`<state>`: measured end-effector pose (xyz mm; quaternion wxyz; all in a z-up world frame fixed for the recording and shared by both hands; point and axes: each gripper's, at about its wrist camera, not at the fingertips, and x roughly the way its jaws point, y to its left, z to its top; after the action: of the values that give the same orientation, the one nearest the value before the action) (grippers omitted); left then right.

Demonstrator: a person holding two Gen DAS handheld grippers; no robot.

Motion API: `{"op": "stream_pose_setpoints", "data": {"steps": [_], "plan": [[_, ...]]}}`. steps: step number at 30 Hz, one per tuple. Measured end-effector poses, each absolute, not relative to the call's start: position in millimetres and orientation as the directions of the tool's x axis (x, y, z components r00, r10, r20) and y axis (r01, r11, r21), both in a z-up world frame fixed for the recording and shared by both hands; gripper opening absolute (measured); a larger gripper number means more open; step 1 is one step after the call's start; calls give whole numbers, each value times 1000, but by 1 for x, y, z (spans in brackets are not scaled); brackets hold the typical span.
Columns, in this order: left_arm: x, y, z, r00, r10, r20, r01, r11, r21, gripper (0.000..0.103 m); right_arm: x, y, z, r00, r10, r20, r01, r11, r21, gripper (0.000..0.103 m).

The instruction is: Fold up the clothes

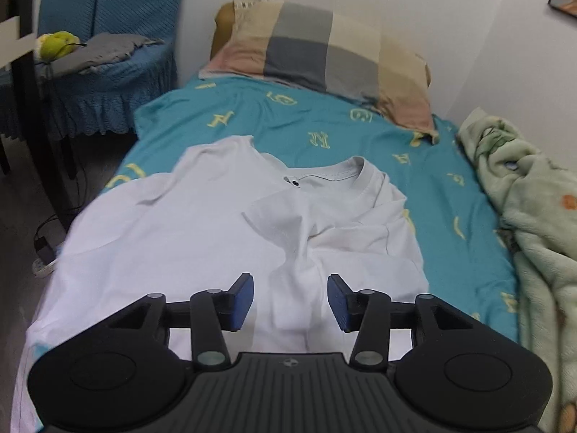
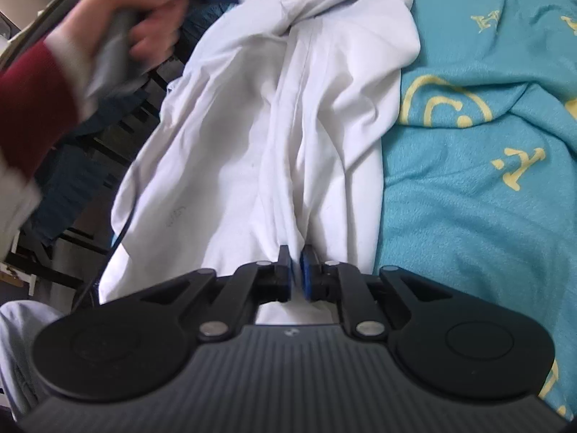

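Soft indoor light, blurred fisheye edges

Right gripper [image 2: 296, 270] clamped on a bunched fold of the white t-shirt [image 2: 288, 126], which lies rumpled along the left edge of the teal letter-print bedsheet [image 2: 487, 187]. Upper left, blurred: a person's hand [image 2: 122, 32] in a red sleeve [image 2: 32, 108] grips a grey handle.

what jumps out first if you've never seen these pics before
A rumpled white t-shirt sprawls over the teal letter-print bedsheet, collar toward the checked pillow at the head. The right gripper is pinched shut on a fold of it, while the left gripper hangs open above the cloth.
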<state>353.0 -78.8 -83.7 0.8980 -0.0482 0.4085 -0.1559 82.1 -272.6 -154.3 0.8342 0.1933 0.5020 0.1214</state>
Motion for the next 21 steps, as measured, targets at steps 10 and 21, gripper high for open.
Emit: {"op": "stream_pose_setpoints", "data": {"steps": [10, 21], "plan": [[208, 26, -61, 696, -263, -668, 157, 964, -215, 56, 68, -264, -112, 609, 352, -710, -87, 920, 382, 60], [106, 25, -59, 731, -323, -601, 256, 946, -198, 63, 91, -253, -57, 763, 234, -602, -50, 951, 306, 60]]}}
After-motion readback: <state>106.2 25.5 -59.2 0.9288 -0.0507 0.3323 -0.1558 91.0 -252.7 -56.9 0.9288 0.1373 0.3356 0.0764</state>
